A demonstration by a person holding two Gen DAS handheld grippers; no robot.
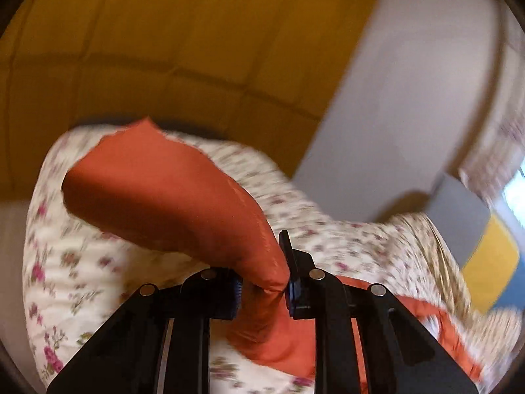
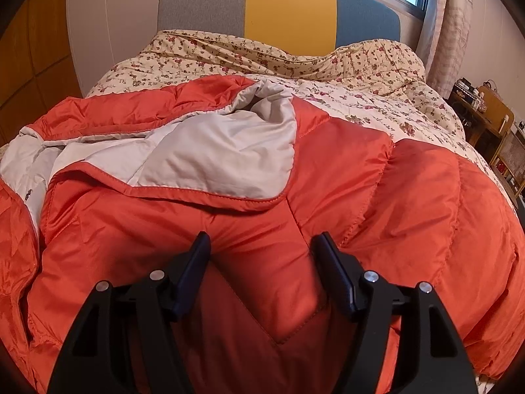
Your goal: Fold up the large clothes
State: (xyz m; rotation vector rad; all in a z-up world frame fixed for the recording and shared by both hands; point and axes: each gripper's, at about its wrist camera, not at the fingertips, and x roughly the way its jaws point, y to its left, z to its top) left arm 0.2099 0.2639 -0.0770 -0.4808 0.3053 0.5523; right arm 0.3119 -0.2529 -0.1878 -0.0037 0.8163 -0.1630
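A big orange puffer jacket (image 2: 410, 197) with a pale grey lining (image 2: 210, 151) lies spread on the floral bedspread (image 2: 361, 75). My right gripper (image 2: 261, 246) is open, its fingers pressed down on either side of a ridge of orange fabric near the jacket's near edge. In the left wrist view my left gripper (image 1: 262, 282) is shut on a bunched part of the orange jacket (image 1: 170, 193), lifted above the floral bedspread (image 1: 82, 262). That view is motion-blurred.
A headboard in grey, yellow and blue (image 2: 288, 10) stands at the far end of the bed. A wooden wardrobe (image 1: 164, 32) is on the left. A cluttered wooden side table (image 2: 482, 111) and a curtain (image 2: 449, 26) are on the right.
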